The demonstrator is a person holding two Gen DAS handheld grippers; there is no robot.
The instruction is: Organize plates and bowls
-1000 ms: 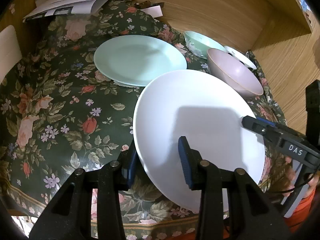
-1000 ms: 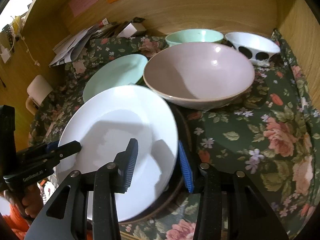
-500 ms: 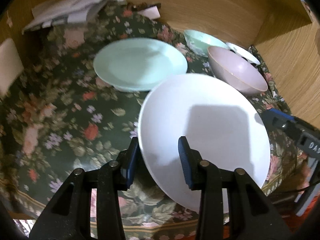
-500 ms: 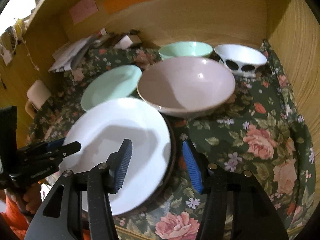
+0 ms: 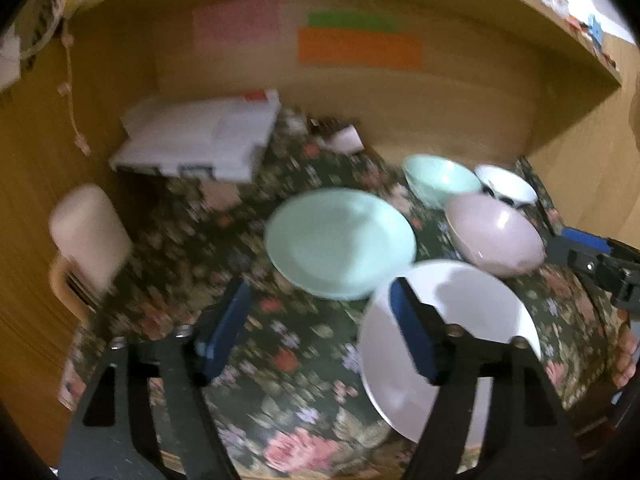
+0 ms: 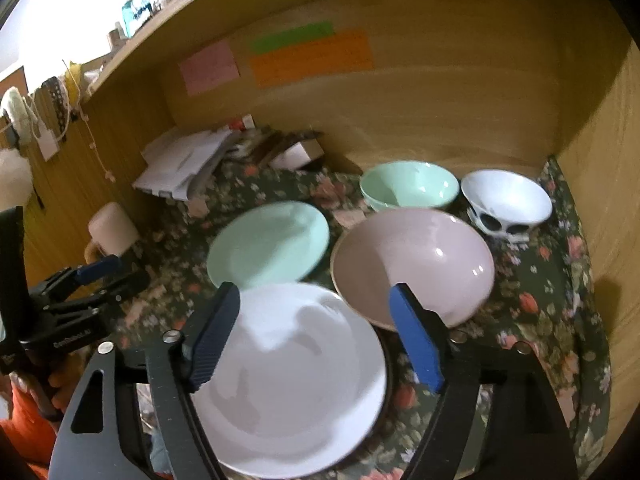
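1. A dark floral cloth (image 6: 552,320) covers the surface of a wooden alcove (image 6: 440,100).
2. Pink (image 6: 208,67), green (image 6: 292,36) and orange (image 6: 312,58) notes are stuck to the back wall.
3. White papers (image 6: 180,164) are heaped at the back left, with a small box (image 6: 296,154) beside them.
4. A pale mug (image 6: 112,230) stands at the left edge.
5. Bottles (image 6: 138,8) line the top shelf.

A white plate (image 6: 296,380) lies nearest, a mint plate (image 6: 269,245) behind it, beside pink (image 6: 414,264), mint (image 6: 408,190) and white-patterned bowls (image 6: 506,204).
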